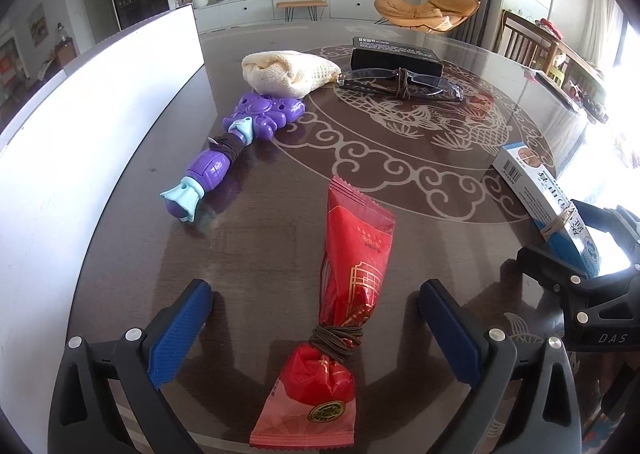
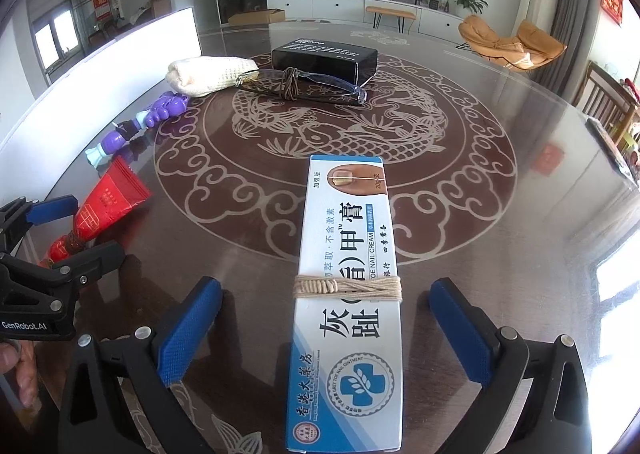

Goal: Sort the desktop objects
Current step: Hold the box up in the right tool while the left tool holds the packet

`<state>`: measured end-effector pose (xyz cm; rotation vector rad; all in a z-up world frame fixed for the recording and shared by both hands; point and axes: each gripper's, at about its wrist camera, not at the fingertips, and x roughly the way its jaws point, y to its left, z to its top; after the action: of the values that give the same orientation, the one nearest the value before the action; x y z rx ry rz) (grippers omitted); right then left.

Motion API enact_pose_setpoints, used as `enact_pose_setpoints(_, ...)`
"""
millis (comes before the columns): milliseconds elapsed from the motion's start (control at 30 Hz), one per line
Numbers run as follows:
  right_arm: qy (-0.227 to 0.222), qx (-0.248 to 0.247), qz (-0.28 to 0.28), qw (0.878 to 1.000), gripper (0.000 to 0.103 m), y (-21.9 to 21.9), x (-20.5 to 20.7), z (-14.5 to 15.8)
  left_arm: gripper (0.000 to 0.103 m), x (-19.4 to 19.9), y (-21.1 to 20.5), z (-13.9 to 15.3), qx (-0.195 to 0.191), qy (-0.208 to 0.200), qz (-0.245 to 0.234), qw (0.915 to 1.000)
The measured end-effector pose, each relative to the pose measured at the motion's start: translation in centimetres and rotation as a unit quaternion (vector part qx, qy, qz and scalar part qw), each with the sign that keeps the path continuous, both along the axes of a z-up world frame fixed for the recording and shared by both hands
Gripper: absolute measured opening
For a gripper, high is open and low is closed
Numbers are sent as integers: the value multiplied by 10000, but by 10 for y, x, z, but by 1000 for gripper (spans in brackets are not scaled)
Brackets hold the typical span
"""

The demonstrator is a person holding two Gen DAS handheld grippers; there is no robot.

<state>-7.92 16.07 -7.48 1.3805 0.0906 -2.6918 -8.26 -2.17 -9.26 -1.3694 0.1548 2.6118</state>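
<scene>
While both tools are resting low over the dark round table (image 2: 500, 213), each one is lining up on its own object, so I judge the step in hand to be the approach just before two grasps. The left gripper (image 1: 316, 318) is standing wide open, holding nothing, with the red snack packet (image 1: 348, 274) lying between its blue ribbed pads and touching neither of them. The right gripper (image 2: 326, 318) is also spread wide and empty, and the white and blue ointment box (image 2: 352, 278) is lying lengthwise in the middle of its gap. Next, each pair of jaws probably needs to be closing evenly on the sides of its object, near the cord wrapping.

The packet is looking like thin crinkled foil, pinched at the waist by brown cord, so it is likely yielding under pressure. The box is stiff printed cardboard, long and flat, bound with pale string. Farther off, a purple plastic toy wand (image 1: 240, 137) with light blue trim is lying near a white board (image 1: 100, 125). A cream knitted cloth (image 2: 208, 73), folded glasses (image 2: 300, 87) tied with dark cord, and a black box (image 2: 324, 55) are sitting close together beyond. The tabletop is glossy, with a pale fish and cloud pattern.
</scene>
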Motion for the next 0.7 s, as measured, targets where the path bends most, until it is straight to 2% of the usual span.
enact_pose_setpoints(700,4,1,1,10000,103,0,-1,-1,103,3,-1,1,19,9,-75,10000)
